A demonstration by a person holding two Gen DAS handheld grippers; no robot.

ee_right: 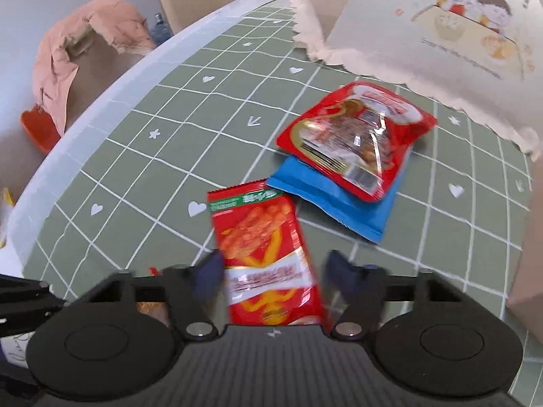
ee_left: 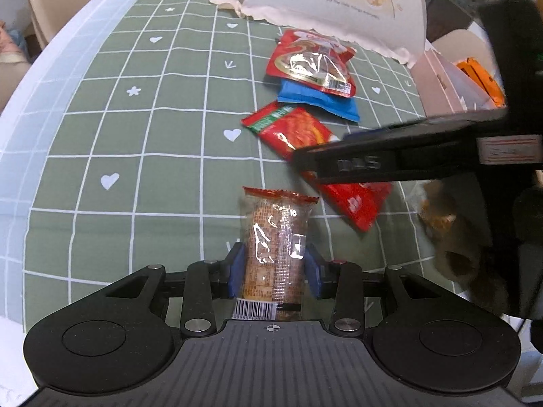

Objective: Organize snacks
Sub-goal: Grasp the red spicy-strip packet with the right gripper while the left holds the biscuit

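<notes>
Left gripper [ee_left: 274,269]: blue pads closed in on a clear-wrapped biscuit pack [ee_left: 275,247], one pad touching each side. Pack stands upright between the fingers, barcode end nearest the camera, orange crimped end farthest out. It sits above the green grid tablecloth [ee_left: 135,156]; can't tell if its lower end touches the cloth

Right gripper [ee_right: 271,271]: fingers spread wide, straddling a red snack packet [ee_right: 268,264] that runs lengthwise down the gap toward the camera. Left pad looks to be right at the packet's edge, right pad stands clear of it. View is motion-blurred there, so can't tell if there's real contact. Not a clamped grip

Ahead of the right gripper, slightly to its right: red pouch with clear window [ee_right: 356,139] lying on top of a blue packet [ee_right: 339,207], stacked and touching. The blue packet's near corner is just beside the far end of the red snack packet

From the left wrist view the same stack is ahead and to the right: pouch [ee_left: 312,62] over blue packet [ee_left: 319,100], then the red snack packet [ee_left: 292,129] nearer, with the right gripper's black fingers [ee_left: 373,161] crossing over it from the right

Farther out, beyond the stack: a pale printed bag with cartoon kids [ee_right: 441,27], scalloped lower edge. To the far right of the left gripper: a pink box [ee_left: 451,88] with orange packets [ee_left: 482,81] inside
</notes>
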